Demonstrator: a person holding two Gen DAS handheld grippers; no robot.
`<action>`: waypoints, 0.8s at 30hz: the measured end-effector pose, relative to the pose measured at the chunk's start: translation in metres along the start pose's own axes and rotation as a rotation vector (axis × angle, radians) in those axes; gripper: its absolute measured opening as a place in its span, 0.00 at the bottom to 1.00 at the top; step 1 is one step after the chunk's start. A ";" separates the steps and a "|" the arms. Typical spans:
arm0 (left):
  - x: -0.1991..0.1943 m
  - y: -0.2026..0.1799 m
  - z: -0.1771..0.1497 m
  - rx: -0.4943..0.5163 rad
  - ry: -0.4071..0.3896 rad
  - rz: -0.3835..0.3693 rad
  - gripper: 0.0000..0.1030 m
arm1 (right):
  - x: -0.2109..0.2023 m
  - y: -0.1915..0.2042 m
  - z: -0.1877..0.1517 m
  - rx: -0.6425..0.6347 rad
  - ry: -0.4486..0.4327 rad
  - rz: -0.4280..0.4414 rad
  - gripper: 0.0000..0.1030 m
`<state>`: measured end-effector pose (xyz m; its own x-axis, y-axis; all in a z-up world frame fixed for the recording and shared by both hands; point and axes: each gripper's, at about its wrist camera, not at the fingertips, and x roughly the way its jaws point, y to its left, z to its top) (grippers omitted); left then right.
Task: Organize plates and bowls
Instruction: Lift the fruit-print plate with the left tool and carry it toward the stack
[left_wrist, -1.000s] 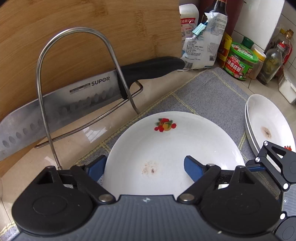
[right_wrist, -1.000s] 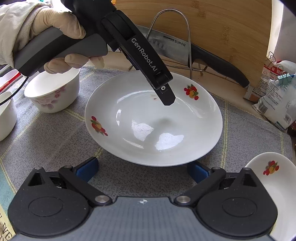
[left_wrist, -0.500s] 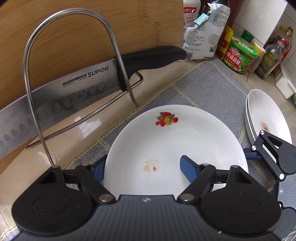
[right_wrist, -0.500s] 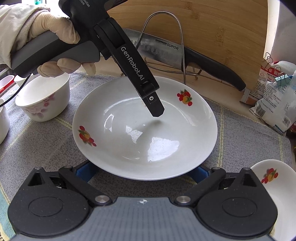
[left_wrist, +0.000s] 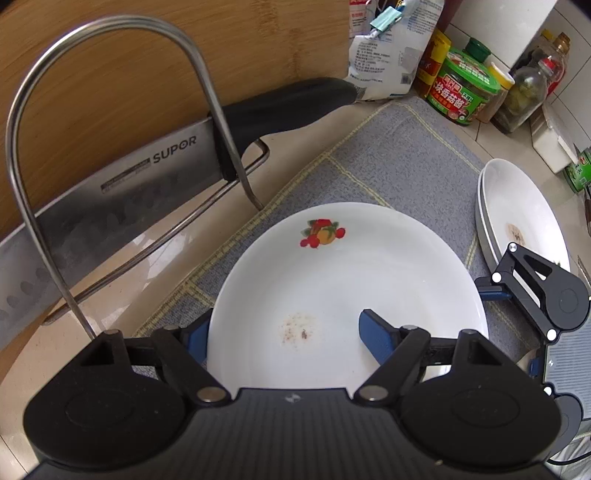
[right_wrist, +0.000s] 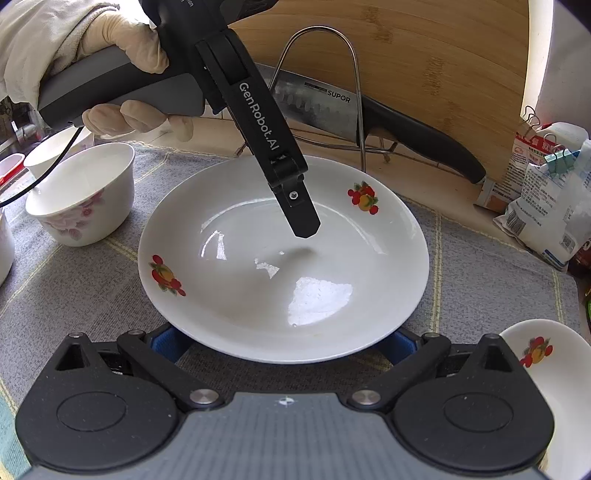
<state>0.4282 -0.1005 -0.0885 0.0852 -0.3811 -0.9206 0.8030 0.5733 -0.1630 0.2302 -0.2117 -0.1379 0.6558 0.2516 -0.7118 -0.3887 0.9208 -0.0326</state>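
Gripping the plate (left_wrist: 343, 288) rim, left hand-held gripper (left_wrist: 284, 339) has just closed, one pad inside, one outside; right hand-held gripper (right_wrist: 284, 341) open at the plate's 6 o'clock edge.

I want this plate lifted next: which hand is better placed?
Left, probably: the left tool straddles the rim of the plate, closed. The right tool is open, low at the near edge.

We count three fruit-print plates: one plate (right_wrist: 284, 258) between our two grippers, and two stacked plates (left_wrist: 517, 221) to the right of it. Left of it stand two bowls, a floral bowl (right_wrist: 81, 195) and another bowl (right_wrist: 51, 151) behind. We also see one knife (left_wrist: 122, 184).
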 end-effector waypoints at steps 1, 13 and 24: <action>0.000 0.000 0.001 0.006 0.003 -0.001 0.77 | 0.000 0.000 0.000 0.000 -0.001 0.000 1.00; 0.001 0.000 0.000 0.008 0.005 -0.003 0.77 | 0.000 0.001 0.002 0.000 0.002 -0.003 1.00; -0.007 -0.001 -0.006 -0.007 -0.010 0.014 0.77 | -0.005 0.003 0.004 -0.017 -0.008 0.013 1.00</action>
<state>0.4233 -0.0941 -0.0840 0.1024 -0.3797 -0.9194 0.7976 0.5837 -0.1522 0.2285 -0.2092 -0.1315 0.6556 0.2664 -0.7066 -0.4087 0.9120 -0.0354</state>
